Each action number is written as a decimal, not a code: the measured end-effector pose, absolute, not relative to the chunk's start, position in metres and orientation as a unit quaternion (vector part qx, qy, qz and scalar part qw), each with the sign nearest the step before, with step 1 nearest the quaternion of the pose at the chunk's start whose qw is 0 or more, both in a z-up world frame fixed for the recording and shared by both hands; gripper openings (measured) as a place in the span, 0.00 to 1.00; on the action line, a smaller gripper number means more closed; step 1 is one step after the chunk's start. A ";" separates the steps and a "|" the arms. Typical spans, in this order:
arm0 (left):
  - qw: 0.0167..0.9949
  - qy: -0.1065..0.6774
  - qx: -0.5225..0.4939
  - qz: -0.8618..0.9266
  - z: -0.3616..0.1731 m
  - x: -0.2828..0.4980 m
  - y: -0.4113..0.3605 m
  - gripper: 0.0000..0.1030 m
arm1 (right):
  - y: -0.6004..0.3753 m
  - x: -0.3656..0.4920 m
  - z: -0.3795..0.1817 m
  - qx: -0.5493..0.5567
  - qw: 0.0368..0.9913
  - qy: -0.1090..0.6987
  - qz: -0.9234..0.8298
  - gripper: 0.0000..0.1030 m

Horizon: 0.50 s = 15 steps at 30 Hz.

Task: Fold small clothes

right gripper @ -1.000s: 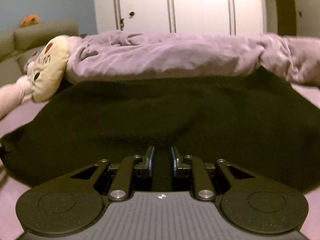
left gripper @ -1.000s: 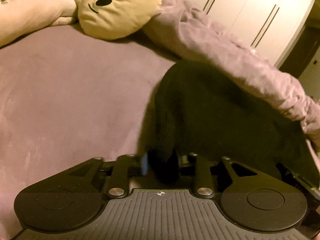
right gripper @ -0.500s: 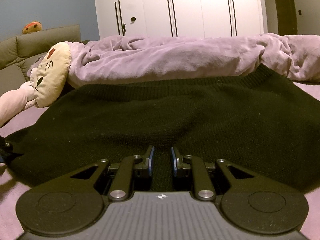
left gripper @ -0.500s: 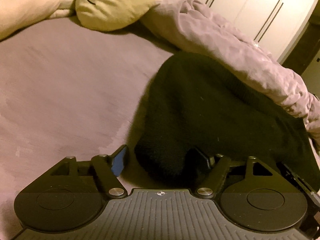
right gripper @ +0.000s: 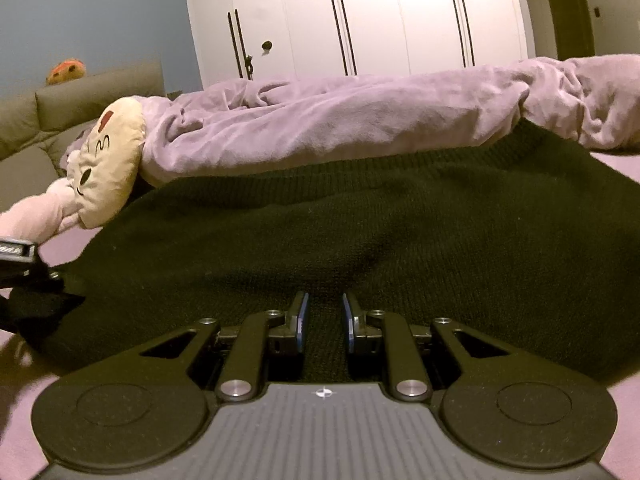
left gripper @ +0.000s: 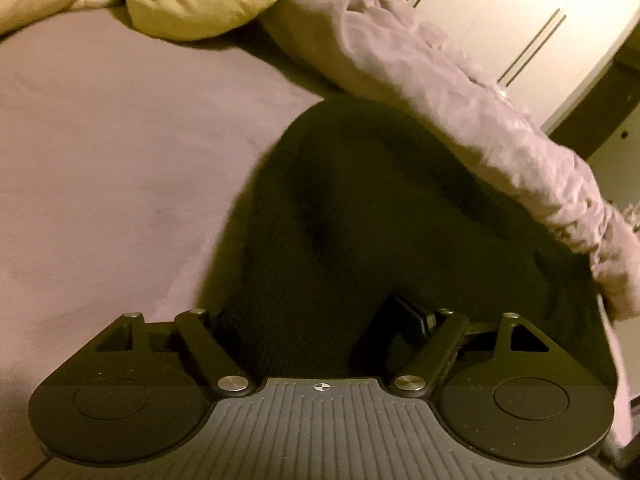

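A black knit sweater (left gripper: 380,208) lies spread on the purple bed sheet (left gripper: 100,160), its far edge tucked under a bunched duvet. My left gripper (left gripper: 310,316) stands over the sweater's left end, jaws wide and still opening. Fabric lies between them, but the pads are off it. In the right wrist view the sweater (right gripper: 360,220) fills the middle. My right gripper (right gripper: 324,304) is shut on a fold of its near edge, knit showing between the blue pads (right gripper: 305,316). The left gripper (right gripper: 20,256) shows at the far left edge.
A crumpled purple duvet (right gripper: 360,120) runs along the bed behind the sweater. A cream plush cushion with a face (right gripper: 108,164) and a pink plush limb (right gripper: 28,216) lie at the left. White wardrobe doors (right gripper: 380,20) and a grey sofa (right gripper: 60,112) stand beyond.
The left jaws went from shut on the sweater's corner to wide apart, dropping it. The left gripper has moved in over the cloth. The right gripper keeps its hold.
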<state>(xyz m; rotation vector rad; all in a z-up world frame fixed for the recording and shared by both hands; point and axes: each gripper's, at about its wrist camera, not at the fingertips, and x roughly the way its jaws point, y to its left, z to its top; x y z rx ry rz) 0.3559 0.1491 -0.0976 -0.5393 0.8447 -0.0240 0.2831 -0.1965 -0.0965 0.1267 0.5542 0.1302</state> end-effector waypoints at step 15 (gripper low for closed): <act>0.882 0.413 -0.226 -0.002 -0.092 0.396 0.148 0.92 | -0.202 0.284 -0.092 0.087 0.955 0.275 0.074 0.17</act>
